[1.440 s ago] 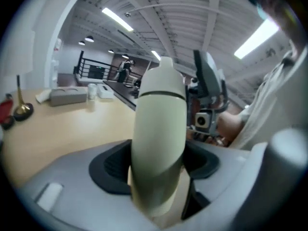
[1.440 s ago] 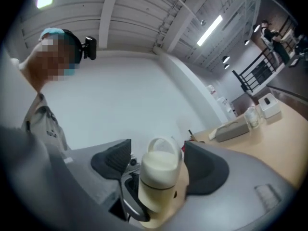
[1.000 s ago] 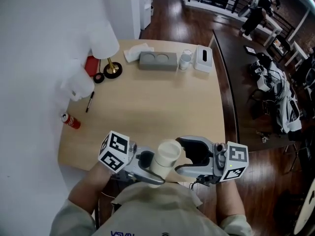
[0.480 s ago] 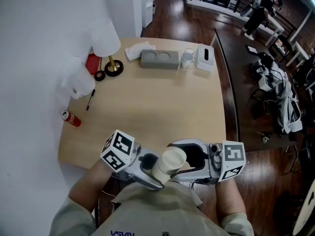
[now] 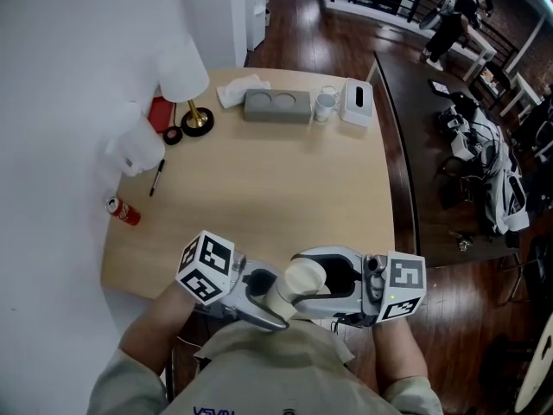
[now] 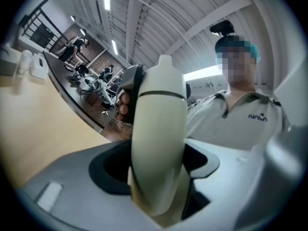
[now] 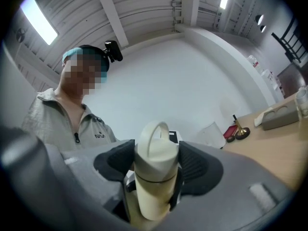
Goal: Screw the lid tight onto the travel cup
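Held the travel cup point(image 6: 159, 129) close to the chest, at the near edge of the table point(image 5: 276, 188), clamped round its lower body by the left gripper point(image 6: 159, 182). Kept the cup's long axis roughly upright, leaning slightly, with the lid point(image 7: 153, 148) at the top end, loop handle uppermost. Met it from the opposite side with the right gripper point(image 7: 155, 170), jaws just closing, pads seated against the lid's two sides. Probably called for a twist about that axis next. Left the can point(image 5: 123, 212), pen point(image 5: 156, 178) and lamp point(image 5: 198, 122) far across the table.
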Demonstrator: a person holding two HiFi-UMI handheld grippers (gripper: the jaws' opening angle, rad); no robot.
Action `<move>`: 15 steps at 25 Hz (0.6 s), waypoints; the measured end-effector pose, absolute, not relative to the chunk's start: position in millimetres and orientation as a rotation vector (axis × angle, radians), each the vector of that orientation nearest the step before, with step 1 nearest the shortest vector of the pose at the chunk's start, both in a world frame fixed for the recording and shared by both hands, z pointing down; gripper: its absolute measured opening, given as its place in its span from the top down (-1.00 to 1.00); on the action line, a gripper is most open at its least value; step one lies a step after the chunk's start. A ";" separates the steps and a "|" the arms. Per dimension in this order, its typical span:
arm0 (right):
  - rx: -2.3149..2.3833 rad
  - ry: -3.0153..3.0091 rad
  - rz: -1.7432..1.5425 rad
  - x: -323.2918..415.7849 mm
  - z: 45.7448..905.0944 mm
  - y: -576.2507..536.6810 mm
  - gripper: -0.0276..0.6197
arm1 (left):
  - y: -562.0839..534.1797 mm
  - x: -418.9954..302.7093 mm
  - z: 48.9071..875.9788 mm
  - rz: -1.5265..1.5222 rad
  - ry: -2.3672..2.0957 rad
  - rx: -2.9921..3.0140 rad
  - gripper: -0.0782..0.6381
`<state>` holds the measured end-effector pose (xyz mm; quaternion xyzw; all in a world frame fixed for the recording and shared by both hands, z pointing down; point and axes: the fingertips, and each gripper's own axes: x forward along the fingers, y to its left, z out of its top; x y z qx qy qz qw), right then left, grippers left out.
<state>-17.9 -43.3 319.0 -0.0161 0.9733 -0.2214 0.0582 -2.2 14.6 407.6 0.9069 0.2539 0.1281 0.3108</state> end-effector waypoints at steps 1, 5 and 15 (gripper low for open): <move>-0.077 2.952 -0.667 -17.8 320.0 -45.5 0.03 | 11.5 -2.3 409.2 0.349 0.644 2.410 -0.12; -0.229 2.944 -0.661 -15.2 324.3 -59.1 0.03 | -7.1 -0.9 416.6 0.397 0.475 2.488 -0.12; -0.774 2.879 -0.587 -7.4 333.5 -98.1 0.04 | -64.7 6.5 434.6 0.511 -0.188 2.703 -0.12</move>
